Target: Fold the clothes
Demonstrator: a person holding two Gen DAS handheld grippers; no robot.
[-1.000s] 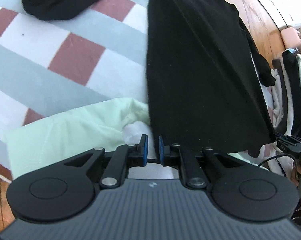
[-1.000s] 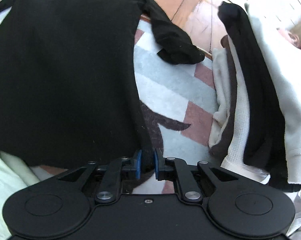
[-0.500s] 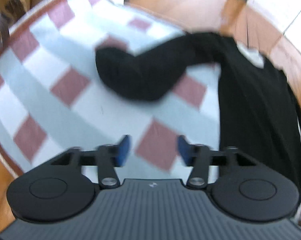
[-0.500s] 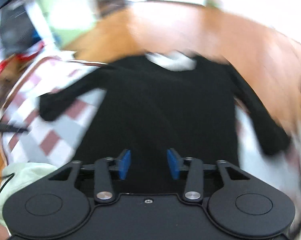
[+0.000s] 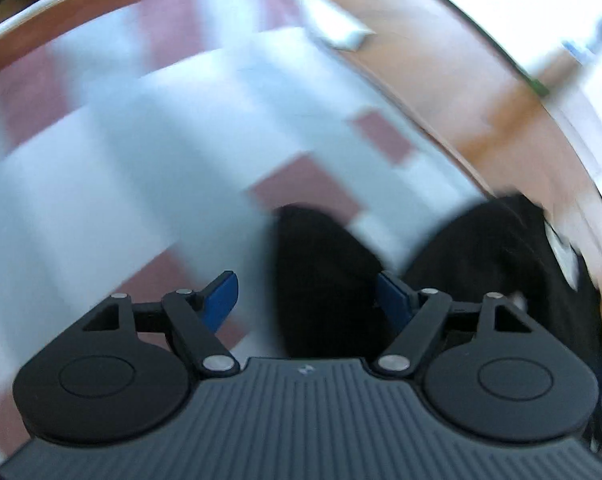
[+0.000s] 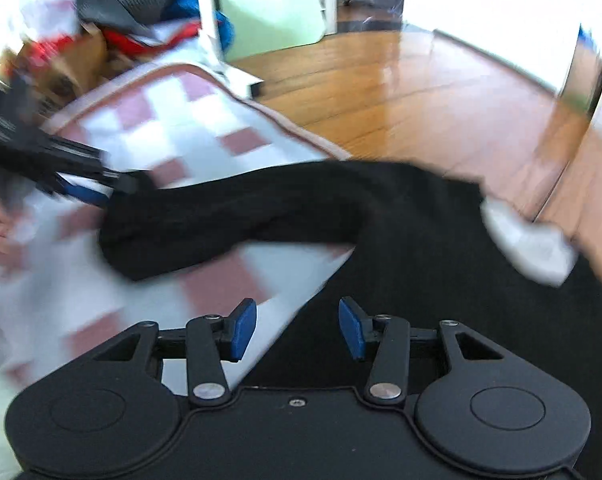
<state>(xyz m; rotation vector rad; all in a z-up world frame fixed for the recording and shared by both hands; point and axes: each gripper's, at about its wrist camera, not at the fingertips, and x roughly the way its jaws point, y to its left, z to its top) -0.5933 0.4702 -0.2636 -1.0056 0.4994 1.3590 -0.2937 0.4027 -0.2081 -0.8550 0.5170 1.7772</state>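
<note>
The left gripper (image 5: 307,300) hangs over the black sweater's sleeve (image 5: 321,276), jaws apart and closing, pads not touching it. The right gripper (image 6: 297,328) stands half open and empty over the sweater (image 6: 441,280), spread on the checked blanket (image 6: 173,136).

Checked rug (image 6: 205,128) on wood floor (image 6: 401,92) (clutter (image 6: 113,40) behind, blurred)

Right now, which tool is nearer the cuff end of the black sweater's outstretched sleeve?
Left. The left tool is at the sleeve's cuff, jaws closing, not yet pressing it. The right tool hovers back over the black sweater body edge, open.
</note>
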